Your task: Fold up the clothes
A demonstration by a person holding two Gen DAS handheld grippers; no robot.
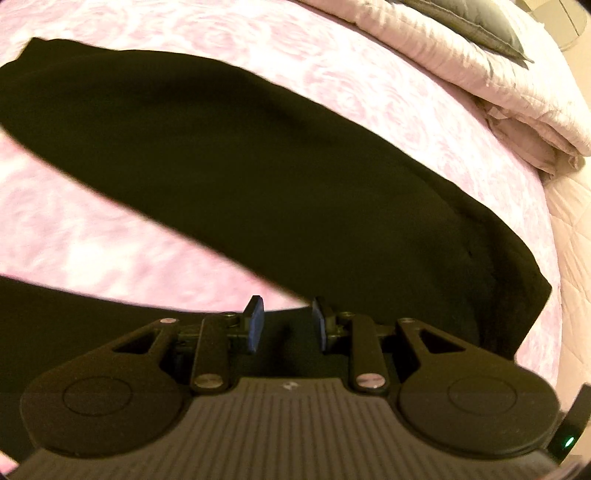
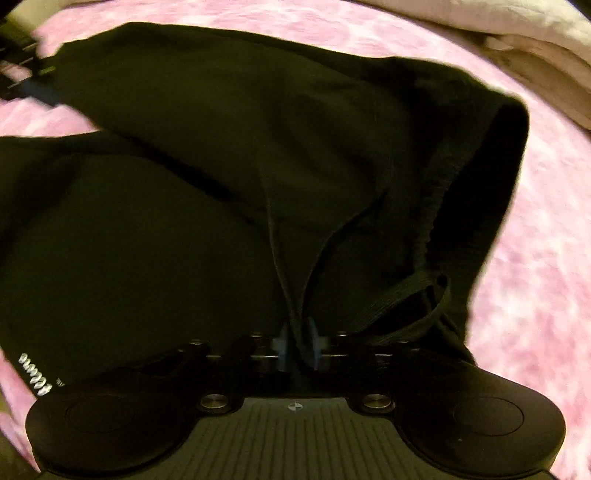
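Observation:
A black garment (image 1: 229,155) lies across a pink flowered bedspread (image 1: 332,74), one long part running from upper left to lower right. My left gripper (image 1: 287,323) hovers over its near edge, open, with a wide gap between the blue pads (image 1: 255,326) and no cloth pinched. In the right wrist view the same black garment (image 2: 192,166) is bunched, showing a ribbed waistband (image 2: 439,206) and white lettering (image 2: 35,373) at the lower left. My right gripper (image 2: 297,349) is shut on a raised fold of this cloth, which rises in a taut ridge from the jaws.
A folded pale quilt (image 1: 517,99) and a dark grey pillow (image 1: 476,26) sit at the far right of the bed. The quilt (image 2: 535,48) also shows at the upper right in the right wrist view. A blurred dark object with a blue part (image 2: 26,77) is at that view's upper left.

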